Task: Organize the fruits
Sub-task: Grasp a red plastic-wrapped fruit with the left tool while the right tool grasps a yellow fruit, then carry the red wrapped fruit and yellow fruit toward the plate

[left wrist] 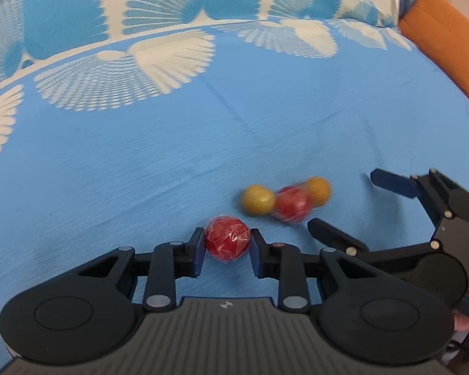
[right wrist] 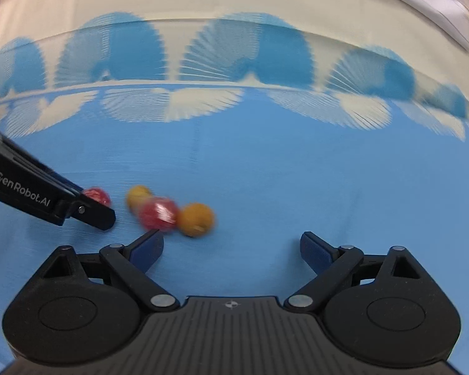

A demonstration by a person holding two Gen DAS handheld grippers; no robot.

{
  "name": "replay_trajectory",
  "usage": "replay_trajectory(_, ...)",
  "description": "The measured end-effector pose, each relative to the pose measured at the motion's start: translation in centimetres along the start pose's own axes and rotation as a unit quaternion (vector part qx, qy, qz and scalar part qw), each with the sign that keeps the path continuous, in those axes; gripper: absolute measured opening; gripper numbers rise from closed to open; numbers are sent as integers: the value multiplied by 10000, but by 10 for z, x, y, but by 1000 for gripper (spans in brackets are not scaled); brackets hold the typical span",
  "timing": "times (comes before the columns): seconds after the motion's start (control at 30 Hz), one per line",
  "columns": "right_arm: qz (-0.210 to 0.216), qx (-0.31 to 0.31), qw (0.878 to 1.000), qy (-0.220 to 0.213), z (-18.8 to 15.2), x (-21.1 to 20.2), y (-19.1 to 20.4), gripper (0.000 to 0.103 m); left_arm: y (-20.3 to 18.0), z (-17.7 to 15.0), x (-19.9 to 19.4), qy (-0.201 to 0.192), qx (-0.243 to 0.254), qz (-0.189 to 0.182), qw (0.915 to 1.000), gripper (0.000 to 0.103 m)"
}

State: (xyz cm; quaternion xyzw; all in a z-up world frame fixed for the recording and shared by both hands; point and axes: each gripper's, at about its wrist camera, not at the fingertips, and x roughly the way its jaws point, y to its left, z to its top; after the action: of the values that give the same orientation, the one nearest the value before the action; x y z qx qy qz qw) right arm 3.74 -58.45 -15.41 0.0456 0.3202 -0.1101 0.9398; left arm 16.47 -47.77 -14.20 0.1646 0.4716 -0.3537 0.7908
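My left gripper (left wrist: 227, 247) is shut on a red fruit wrapped in clear film (left wrist: 227, 242), low over the blue cloth (left wrist: 140, 162). Just beyond it lie a yellow fruit (left wrist: 258, 200), a second wrapped red fruit (left wrist: 292, 204) and another yellow fruit (left wrist: 317, 190), touching in a row and blurred. My right gripper (right wrist: 231, 248) is open and empty, just short of that row: yellow (right wrist: 137, 196), red (right wrist: 158, 213), yellow (right wrist: 196, 219). It also shows in the left wrist view (left wrist: 356, 201). The left gripper (right wrist: 106, 209) with its held red fruit (right wrist: 95, 195) shows at the left of the right wrist view.
The blue cloth has a cream and blue fan-pattern border (left wrist: 125, 62) at the far side, also seen in the right wrist view (right wrist: 203, 106). An orange cushion (left wrist: 447, 40) lies at the far right.
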Motion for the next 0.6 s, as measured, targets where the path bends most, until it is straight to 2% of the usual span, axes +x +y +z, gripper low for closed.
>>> replay_trajectory(0.1, 157, -137, 9998, 53, 6, 12, 11, 81, 11, -4, -4, 9, -36, 41, 10000, 33)
replay_trajectory(0.13, 187, -180, 9997, -21, 7, 13, 12, 67, 13, -6, -7, 10, -35, 66, 10000, 33)
replay_trajectory(0.2, 320, -197, 9993, -77, 9, 14, 13, 51, 17, -9, -14, 1, -39, 91, 10000, 33)
replay_trajectory(0.23, 285, -158, 9994, -77, 11, 13, 13, 34, 19, -10, -17, 2, -38, 94, 9999, 33)
replay_trajectory(0.27, 271, -113, 9995, -79, 12, 13, 11, 29, 20, -12, -19, 4, -36, 101, 9999, 33)
replay_trajectory(0.33, 131, 73, 9999, -47, 13, 12, 4, 29, 23, -16, -25, 7, -66, 124, 9999, 33)
replay_trajectory(0.4, -540, 191, 9984, 5, 12, 8, -1, 29, 26, -20, -32, 17, -152, 111, 9998, 33)
replay_trajectory(0.47, -969, 611, 9934, -8, 9, -2, -14, 29, 30, -24, -44, -20, -248, 81, 9997, 33)
replay_trajectory(0.6, -1045, 1527, 9823, -281, 5, -40, -36, 29, 35, -32, -80, -185, -424, 141, 9988, 33)
